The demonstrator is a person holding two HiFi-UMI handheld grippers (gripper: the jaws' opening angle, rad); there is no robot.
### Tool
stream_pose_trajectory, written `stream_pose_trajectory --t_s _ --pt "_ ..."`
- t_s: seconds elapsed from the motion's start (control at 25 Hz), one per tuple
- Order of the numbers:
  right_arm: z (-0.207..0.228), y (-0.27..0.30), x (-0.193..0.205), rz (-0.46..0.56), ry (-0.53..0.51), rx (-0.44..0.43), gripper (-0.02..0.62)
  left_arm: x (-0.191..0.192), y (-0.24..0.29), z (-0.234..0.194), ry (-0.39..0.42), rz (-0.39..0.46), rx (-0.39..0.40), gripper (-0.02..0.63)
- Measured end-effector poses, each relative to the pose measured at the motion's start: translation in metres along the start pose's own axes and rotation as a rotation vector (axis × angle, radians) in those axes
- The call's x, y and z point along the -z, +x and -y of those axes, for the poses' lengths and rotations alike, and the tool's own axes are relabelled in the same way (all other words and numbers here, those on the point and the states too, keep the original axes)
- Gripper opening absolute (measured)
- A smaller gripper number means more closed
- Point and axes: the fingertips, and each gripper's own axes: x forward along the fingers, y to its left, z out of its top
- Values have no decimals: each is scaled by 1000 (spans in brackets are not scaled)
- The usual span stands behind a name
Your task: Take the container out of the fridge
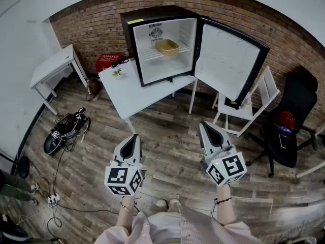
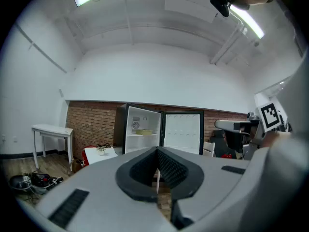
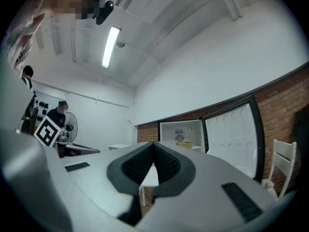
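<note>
The head view looks steeply down from above the person towards the fridge (image 1: pixel 161 44), which stands well ahead, near the frame's top. Both gripper views look almost level along their own jaws at this same fridge, from far. All three views share the fridge interior and its open door (image 1: pixel 228 60).

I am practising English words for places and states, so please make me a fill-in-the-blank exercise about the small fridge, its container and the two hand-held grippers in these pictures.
1. The door of the fridge stands ____.
2. The tan container sits on a shelf ____ the fridge.
3. The fridge stands on a ____ table.
4. The left hand-held gripper and the right hand-held gripper both have their jaws ____.
Missing words: open; inside; white; shut.
</note>
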Motion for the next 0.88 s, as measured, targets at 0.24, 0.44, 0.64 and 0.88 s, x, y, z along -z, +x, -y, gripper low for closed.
stream_pose_trajectory --t_s 0.24,0.44,0.64,0.88 --pt "7 -1 2 -2 8 1 3 3 8 8 -7 -8 5 -9" --pt "20 -6 -5 105 136 -18 3 8 15 16 -11 -11 4 -9" --pt "36 -6 7 70 136 -15 17 6 26 32 -14 4 12 -9" --pt "47 -3 19 30 138 -5 86 12 29 42 -13 -12 8 -9"
